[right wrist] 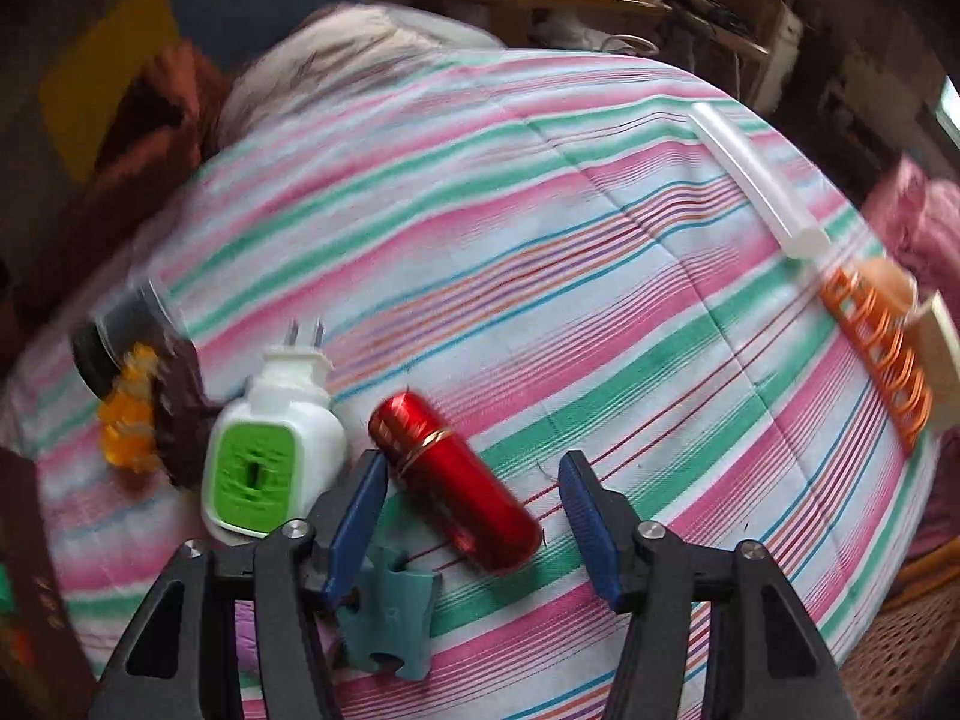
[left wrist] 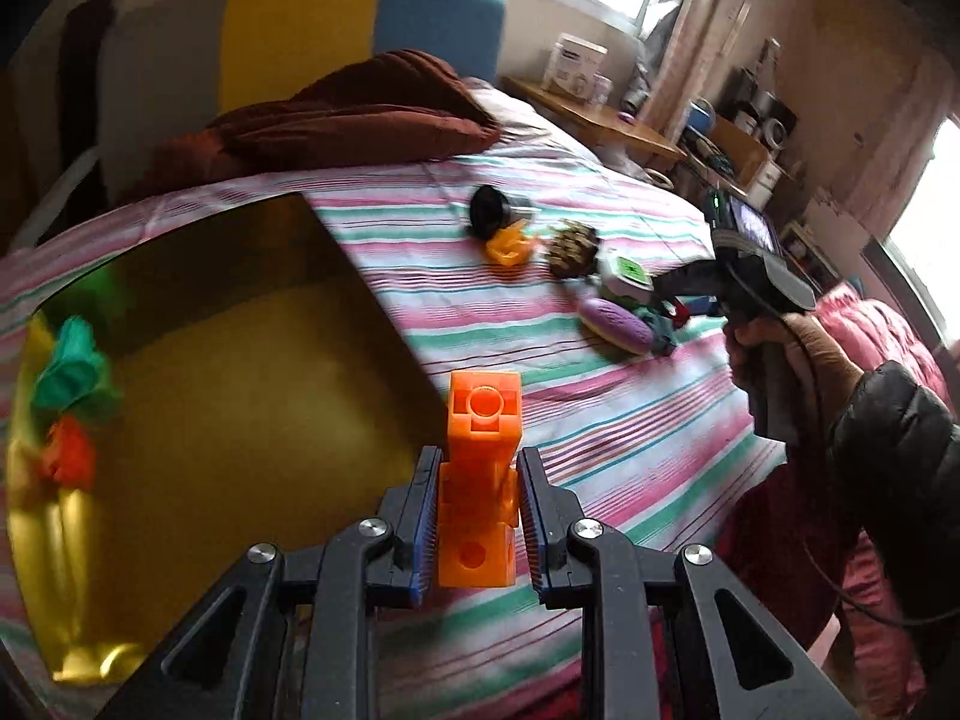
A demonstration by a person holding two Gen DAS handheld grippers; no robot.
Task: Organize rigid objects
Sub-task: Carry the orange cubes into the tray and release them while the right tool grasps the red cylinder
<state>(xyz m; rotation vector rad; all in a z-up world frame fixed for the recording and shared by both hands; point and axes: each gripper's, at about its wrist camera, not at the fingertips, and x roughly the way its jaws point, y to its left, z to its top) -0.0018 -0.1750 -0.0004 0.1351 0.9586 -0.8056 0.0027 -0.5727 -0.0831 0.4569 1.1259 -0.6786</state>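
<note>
Orange block [left wrist: 480,480]: your left gripper [left wrist: 477,516] is clamping it near the gold tray [left wrist: 252,360]. Your right gripper [right wrist: 474,516] is standing apart around the red tube [right wrist: 456,480]; closing skewed, it risks rolling away toward the plug [right wrist: 270,450].

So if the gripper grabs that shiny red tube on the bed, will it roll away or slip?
The red tube looks round and glossy, so it may slip between the pads of the right gripper. It could roll if nudged, though the soft striped bedspread probably slows it. It looks stiff, likely metal.
</note>
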